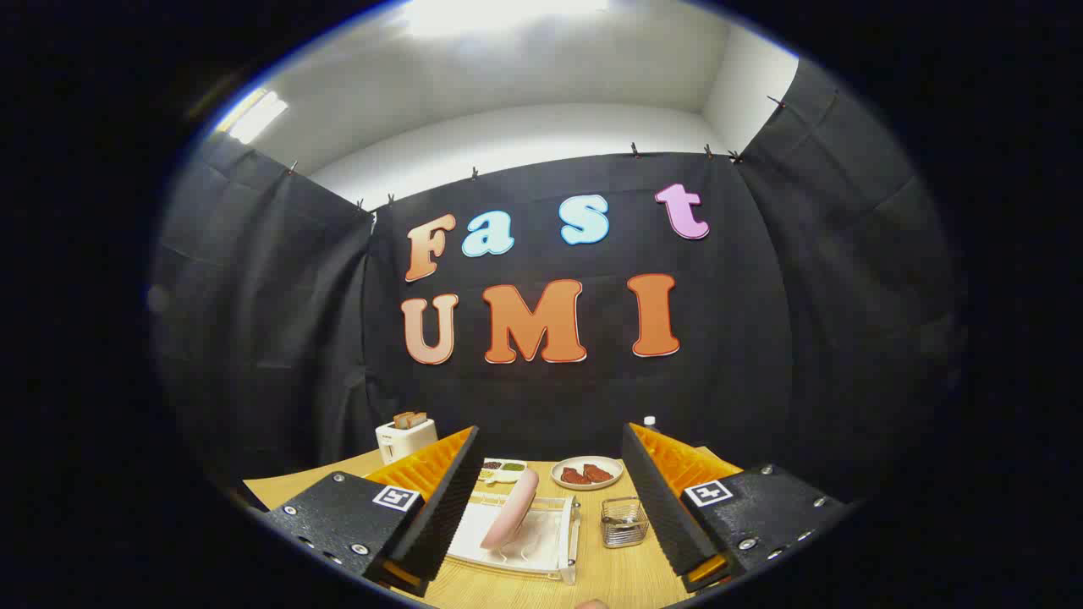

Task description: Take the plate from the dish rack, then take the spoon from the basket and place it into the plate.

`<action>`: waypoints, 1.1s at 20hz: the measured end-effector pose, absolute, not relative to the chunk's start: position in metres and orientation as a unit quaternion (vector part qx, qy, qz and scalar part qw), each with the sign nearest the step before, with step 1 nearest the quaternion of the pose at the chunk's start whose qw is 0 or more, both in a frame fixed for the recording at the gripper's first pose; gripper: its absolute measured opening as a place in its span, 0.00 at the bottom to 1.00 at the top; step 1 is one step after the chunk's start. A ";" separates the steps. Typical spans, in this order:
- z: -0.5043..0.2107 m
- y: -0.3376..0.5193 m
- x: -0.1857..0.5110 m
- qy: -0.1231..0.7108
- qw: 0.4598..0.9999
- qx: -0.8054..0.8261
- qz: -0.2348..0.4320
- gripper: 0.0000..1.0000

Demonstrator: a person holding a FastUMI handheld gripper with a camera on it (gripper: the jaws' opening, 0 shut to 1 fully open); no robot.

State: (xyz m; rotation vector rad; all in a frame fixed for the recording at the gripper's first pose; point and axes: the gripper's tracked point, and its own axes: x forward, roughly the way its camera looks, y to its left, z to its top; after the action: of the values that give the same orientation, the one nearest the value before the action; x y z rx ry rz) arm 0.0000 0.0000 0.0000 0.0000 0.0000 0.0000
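Note:
A pink plate [511, 510] stands on edge, leaning, in a white dish rack [550, 554] on the wooden table. It lies ahead of my fingers, close to the left finger [444, 499]. To the right of the rack sits a small wire basket [624, 522], near the right finger [656, 495]; the spoon inside it is too small to make out. My gripper [550, 499] is open, held above the table with nothing between its fingers.
Farther back stand a white toaster [404, 438] with bread slices, a small divided dish [503, 469] and a white plate of reddish food [586, 472]. A white bottle cap [650, 420] peeks over the right finger. Black cloth walls the booth.

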 end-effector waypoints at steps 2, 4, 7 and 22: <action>-0.002 0.002 0.001 0.001 1.000 0.005 0.005 0.98; -0.002 0.004 0.000 0.002 1.000 0.007 0.012 0.98; -0.001 0.004 0.001 0.003 1.000 0.006 0.017 0.98; -0.070 0.038 0.062 0.148 0.985 0.043 0.072 0.97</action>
State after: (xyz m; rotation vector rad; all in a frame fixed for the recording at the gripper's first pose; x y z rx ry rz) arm 0.0621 0.0380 -0.0703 0.0866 0.2982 0.1453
